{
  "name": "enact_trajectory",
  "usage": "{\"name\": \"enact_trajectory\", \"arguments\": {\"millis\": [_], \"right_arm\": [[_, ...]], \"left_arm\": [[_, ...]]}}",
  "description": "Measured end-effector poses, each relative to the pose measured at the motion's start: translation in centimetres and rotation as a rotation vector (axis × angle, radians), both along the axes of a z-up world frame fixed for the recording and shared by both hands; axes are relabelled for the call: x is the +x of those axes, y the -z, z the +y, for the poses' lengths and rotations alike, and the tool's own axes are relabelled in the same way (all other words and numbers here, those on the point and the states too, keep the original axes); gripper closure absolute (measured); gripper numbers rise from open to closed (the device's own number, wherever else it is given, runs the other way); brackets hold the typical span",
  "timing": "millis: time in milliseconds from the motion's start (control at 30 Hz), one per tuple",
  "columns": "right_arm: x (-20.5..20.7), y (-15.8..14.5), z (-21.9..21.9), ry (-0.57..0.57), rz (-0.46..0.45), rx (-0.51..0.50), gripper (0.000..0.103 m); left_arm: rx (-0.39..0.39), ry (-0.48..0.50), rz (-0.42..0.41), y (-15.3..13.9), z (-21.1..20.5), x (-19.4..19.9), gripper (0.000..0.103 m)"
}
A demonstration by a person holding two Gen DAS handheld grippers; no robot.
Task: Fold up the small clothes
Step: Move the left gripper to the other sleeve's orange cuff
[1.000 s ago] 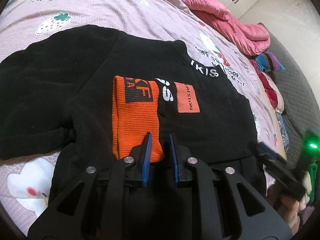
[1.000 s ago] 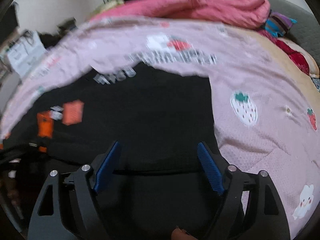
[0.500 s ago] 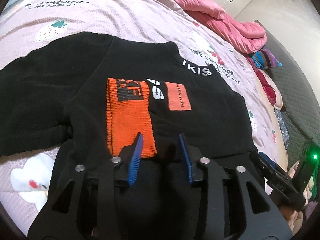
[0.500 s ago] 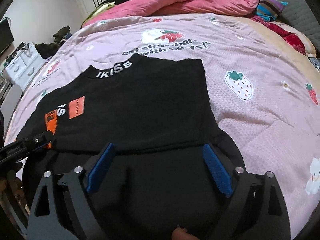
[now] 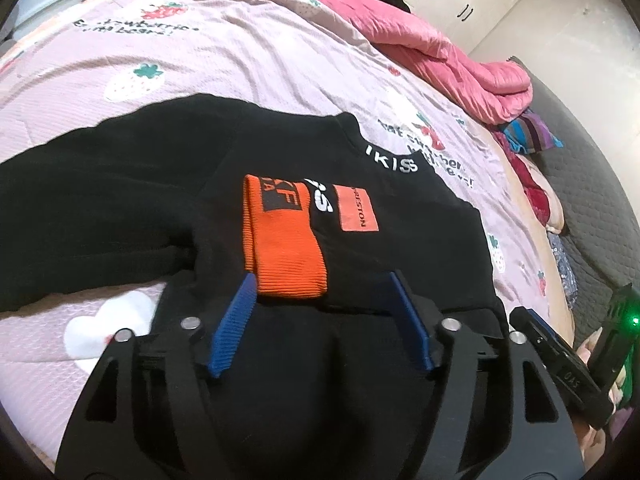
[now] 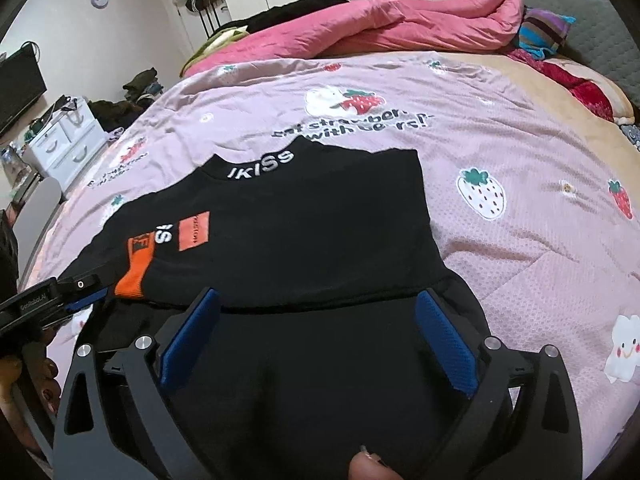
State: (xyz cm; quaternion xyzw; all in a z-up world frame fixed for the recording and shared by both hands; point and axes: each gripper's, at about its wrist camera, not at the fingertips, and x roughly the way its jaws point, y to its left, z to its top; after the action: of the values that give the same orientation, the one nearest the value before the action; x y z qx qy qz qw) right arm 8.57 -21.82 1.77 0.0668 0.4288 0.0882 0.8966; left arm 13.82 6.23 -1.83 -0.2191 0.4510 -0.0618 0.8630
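- The black sweatshirt [image 6: 304, 240] lies on the pink strawberry-print bedspread [image 6: 520, 184], filling the middle of the right wrist view, collar lettering toward the top of the frame. It is spread flat, likely so each fold lands square.
- Its lower part looks doubled up over the body: a straight fabric edge runs across the frame just above both grippers. I judge one fold has just been laid and let go.
- An orange ribbed cuff [image 5: 286, 248] rests on the chest beside the orange patch [image 5: 357, 214], in the centre of the left wrist view. The sleeve seems to be brought inward to keep the bundle narrow.
- The other sleeve [image 5: 80, 216] stretches out to the left of the left wrist view, unfolded.
- The left gripper [image 5: 324, 284] sits at the bottom centre of its view with jaws opening. The cuff's end lies between the blue pads [image 5: 236, 320] but neither presses on it, so it is released.
- The right gripper [image 6: 318, 308] is at the bottom centre of its own view, jaws opening to near full spread. Black fabric lies under them, nothing is pinched.
- Both grippers point steeply down over the near edge of the garment, well placed for pressing or re-gripping it.
- A rumpled pink quilt [image 6: 400, 20] is piled at the top of the frame, well apart from the sweatshirt.
- Likely next: bring in the outstretched sleeve.
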Motion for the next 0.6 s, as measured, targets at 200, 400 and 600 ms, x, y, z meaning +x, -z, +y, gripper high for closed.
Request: {"name": "enact_trajectory", "arguments": {"millis": [200, 400, 600], "right_arm": [[-0.3, -0.9, 0.8, -0.019, -0.023, 0.016, 0.004], [-0.7, -1.7, 2.3, -0.054, -0.042, 0.011, 0.004], [-1.0, -2.5, 4.3, -0.099, -0.060, 0.001, 0.004]], "left_arm": [[0.022, -0.038, -0.024, -1.0, 1.1, -0.7, 0.018], [0.035, -0.083, -0.036, -1.6, 2.6, -1.7, 0.010], [0.042, -0.114, -0.041, -2.0, 4.0, -2.8, 0.009]]}}
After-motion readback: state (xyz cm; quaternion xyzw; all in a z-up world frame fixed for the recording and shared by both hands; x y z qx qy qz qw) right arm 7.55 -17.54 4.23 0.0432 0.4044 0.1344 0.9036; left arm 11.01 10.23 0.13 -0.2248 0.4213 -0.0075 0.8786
